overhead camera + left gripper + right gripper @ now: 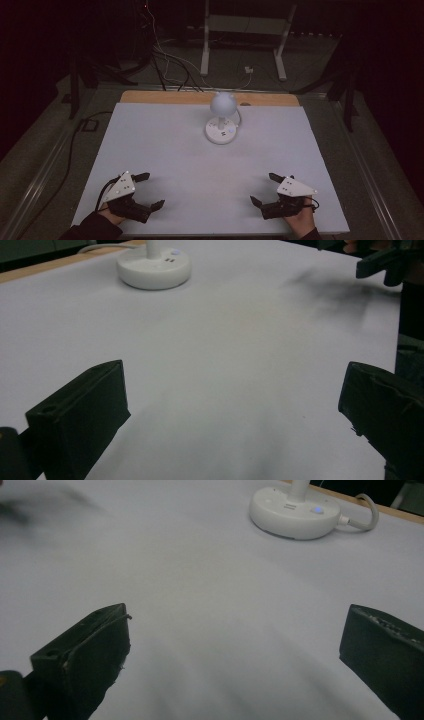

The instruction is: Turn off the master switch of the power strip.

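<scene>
A small white desk lamp (221, 120) stands toward the far edge of the counter (165, 150), a little right of its middle, with a round globe-like head above a disc base and a white cord (361, 515) running off behind it. A small blue light (316, 510) glows on the base, beside what look like touch buttons.

Well on the near side of the lamp, the left hand-held gripper (150, 191) and the right hand-held gripper (264, 189) rest at the near corners, each with jaws spread wide and nothing between them; both are well apart from the lamp.

The lamp is probably light, rigid plastic with smooth, slippery surfaces. The base looks too broad for an easy pinch, so the slim stem between base and head seems the best hold; the head may pivot and the cord could drag.

The stem is cut off in both gripper views, the lamp's joint is hidden under the head, and the button markings are too small to read. The room beyond is too dark to make out.
</scene>
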The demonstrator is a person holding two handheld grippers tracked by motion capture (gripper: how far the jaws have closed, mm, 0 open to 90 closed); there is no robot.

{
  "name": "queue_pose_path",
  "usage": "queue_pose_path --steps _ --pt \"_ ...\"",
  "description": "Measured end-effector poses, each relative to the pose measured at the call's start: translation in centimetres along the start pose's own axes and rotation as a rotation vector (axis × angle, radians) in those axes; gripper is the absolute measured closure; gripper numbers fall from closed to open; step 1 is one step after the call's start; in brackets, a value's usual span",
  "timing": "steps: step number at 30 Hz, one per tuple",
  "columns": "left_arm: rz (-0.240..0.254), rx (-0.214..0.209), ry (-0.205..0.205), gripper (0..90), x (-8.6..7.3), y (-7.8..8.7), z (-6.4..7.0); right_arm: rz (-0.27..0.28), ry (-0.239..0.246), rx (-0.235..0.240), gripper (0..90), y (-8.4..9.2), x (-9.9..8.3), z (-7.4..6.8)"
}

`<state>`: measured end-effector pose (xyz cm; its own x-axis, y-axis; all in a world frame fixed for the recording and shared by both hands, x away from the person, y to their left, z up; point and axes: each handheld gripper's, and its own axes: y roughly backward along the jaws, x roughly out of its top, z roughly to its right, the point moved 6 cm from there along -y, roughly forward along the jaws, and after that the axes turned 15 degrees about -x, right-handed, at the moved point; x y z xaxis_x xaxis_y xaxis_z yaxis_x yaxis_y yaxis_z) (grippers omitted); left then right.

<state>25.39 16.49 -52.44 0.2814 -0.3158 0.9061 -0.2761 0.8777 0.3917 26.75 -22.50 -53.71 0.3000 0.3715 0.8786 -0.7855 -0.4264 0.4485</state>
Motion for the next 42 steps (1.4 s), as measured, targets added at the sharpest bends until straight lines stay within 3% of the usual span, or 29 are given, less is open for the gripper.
queue_pose_path --steps 4,14,26,39,42 --pt "0.023 -0.014 0.003 0.2 0.1 0.0 -0.1 0.002 -0.006 0.006 0.0 0.2 0.2 -0.2" --pt "0.018 -0.008 -0.002 0.2 0.0 -0.2 -0.2 -0.004 0.003 0.000 0.0 0.6 0.5 -0.7" --pt "0.029 -0.009 0.002 0.3 0.1 -0.1 -0.2 -0.052 -0.020 0.024 0.0 0.9 1.3 -1.6" --pt "0.034 -0.009 0.008 0.3 0.2 -0.1 -0.3 -0.036 -0.037 0.005 0.0 1.1 3.0 -1.2" --pt "0.033 0.019 0.000 0.3 0.2 0.0 -0.4 -0.027 -0.043 0.008 0.0 1.1 3.4 -1.1"
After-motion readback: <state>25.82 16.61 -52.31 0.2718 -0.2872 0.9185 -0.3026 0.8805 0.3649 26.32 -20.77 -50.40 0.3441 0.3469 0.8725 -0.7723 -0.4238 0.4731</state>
